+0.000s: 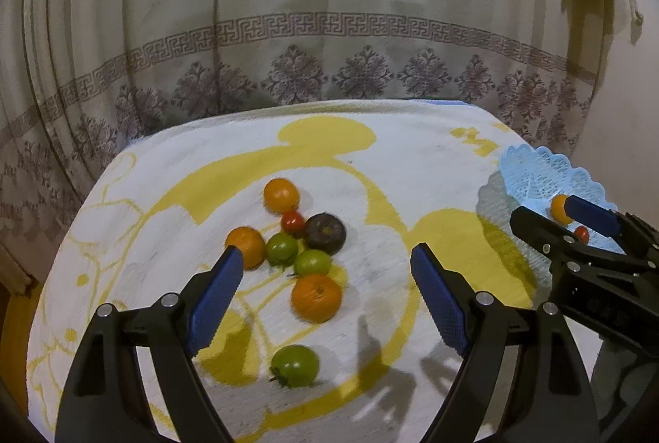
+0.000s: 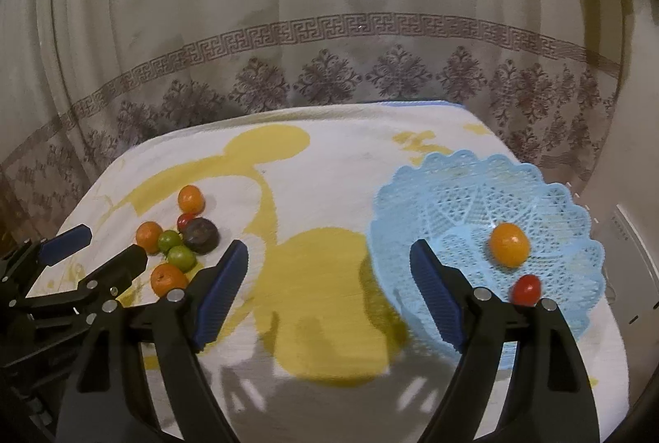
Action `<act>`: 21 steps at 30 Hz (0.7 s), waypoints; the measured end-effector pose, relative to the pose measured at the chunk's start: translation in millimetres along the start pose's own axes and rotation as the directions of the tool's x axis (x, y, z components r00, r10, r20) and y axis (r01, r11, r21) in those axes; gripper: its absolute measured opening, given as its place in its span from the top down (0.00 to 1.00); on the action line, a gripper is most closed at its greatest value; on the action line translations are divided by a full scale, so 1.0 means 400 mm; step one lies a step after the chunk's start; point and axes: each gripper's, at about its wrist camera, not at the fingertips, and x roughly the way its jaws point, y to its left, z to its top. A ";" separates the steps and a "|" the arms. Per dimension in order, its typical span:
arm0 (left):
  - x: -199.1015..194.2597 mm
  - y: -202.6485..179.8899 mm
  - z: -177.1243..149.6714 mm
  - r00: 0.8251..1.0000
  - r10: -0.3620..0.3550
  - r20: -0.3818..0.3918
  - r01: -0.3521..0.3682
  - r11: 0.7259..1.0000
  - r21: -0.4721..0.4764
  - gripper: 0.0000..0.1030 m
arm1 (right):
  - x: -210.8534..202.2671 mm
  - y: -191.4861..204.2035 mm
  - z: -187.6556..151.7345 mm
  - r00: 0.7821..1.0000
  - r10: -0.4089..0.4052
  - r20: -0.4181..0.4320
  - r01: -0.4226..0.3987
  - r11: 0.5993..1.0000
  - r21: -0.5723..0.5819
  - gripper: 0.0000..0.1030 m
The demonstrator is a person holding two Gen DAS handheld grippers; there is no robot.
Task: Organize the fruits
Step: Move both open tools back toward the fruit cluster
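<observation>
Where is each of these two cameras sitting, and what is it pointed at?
Left wrist: on the left gripper, looking down its open fingers at loose fruit on the towel; the right gripper shows at right.
Right wrist: on the right gripper, empty, facing the blue basket; the left gripper shows at left.
Shared: towel, fruit, basket, curtain.

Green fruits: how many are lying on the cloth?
3. Two sit side by side in the cluster, green fruit and its neighbour; a third lies alone nearer the camera. None looks hidden.

2 fruits (image 2: pixel 509 244) in basket (image 2: pixel 420 196)
</observation>
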 end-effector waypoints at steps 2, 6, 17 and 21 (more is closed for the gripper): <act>0.003 0.015 -0.009 1.000 0.003 -0.010 -0.003 1.000 -0.011 0.19 | 0.009 0.016 -0.002 1.000 0.003 -0.008 -0.003 1.000 -0.011 0.20; 0.017 0.054 -0.034 0.999 0.011 -0.043 -0.012 0.999 -0.040 0.19 | 0.029 0.042 -0.004 0.999 0.016 -0.028 -0.017 1.000 -0.025 0.20; 0.063 0.108 -0.124 0.988 -0.006 -0.157 -0.007 0.997 -0.082 0.19 | 0.085 0.082 -0.021 0.995 0.037 -0.088 -0.041 0.998 -0.053 0.20; 0.083 0.105 -0.155 0.979 -0.021 -0.203 0.004 0.996 -0.084 0.20 | 0.096 0.085 -0.027 0.994 0.038 -0.100 -0.044 0.998 -0.054 0.20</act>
